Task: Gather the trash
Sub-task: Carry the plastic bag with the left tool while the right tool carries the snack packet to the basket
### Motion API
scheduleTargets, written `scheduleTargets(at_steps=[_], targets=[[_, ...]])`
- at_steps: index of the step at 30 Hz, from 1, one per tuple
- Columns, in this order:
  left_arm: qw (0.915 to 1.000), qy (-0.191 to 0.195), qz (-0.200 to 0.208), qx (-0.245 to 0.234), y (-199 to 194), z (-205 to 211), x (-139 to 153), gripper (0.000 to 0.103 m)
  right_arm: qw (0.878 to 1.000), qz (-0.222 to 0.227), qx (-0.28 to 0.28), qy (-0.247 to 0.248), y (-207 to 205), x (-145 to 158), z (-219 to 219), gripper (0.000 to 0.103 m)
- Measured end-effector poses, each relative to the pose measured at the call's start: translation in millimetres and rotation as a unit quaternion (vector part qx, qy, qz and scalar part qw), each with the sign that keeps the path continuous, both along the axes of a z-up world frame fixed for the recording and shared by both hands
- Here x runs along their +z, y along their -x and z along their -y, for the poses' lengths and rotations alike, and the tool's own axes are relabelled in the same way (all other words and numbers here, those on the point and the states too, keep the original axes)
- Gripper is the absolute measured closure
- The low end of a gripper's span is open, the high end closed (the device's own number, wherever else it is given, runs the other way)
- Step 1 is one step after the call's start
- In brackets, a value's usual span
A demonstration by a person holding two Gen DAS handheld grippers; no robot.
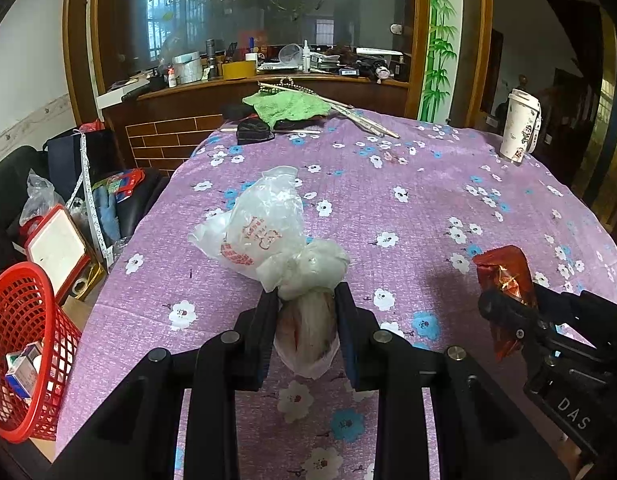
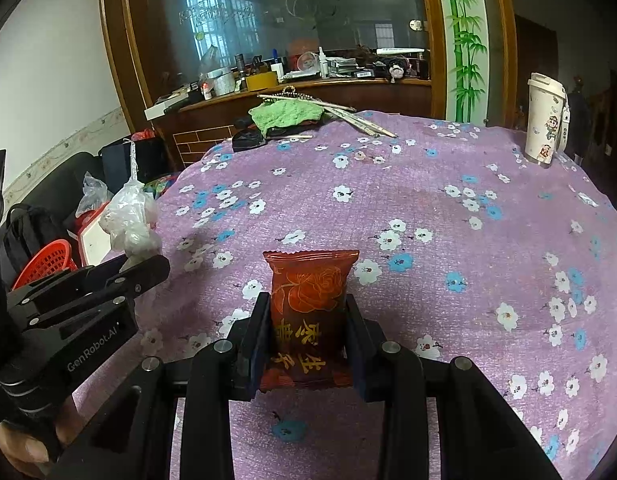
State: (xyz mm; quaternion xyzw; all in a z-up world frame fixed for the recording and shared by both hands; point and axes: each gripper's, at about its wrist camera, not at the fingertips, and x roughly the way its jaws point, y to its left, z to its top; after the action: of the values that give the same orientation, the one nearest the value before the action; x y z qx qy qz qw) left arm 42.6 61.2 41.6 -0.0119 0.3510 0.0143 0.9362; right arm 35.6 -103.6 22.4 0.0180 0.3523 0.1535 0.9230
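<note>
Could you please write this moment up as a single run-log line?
left gripper: shut on plastic bag | right gripper: shut on red snack wrapper | both above table | red basket: left of table

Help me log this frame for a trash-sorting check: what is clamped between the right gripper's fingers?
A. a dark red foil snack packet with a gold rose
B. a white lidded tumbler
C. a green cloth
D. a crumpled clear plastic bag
A: the right gripper is shut on the dark red foil snack packet, while the crumpled clear plastic bag sits in the left gripper.
</note>
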Motion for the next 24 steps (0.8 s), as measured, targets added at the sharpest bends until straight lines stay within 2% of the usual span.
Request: scheduleTargets(at_steps=[11,24], targets=[[0.9999,0.011,-0.004,0.001,-0.9,-2.2,-0.2,0.076,1.000,0.001,-0.001,-0.004,-1.1,0.9,0.1,0.066],[0.9997,0.014,0.015,0.012,32.6,-18.6,28.3,0.076,1.000,-0.013,-0.006,-0.027,13.3,20.6,-4.9,0.066]])
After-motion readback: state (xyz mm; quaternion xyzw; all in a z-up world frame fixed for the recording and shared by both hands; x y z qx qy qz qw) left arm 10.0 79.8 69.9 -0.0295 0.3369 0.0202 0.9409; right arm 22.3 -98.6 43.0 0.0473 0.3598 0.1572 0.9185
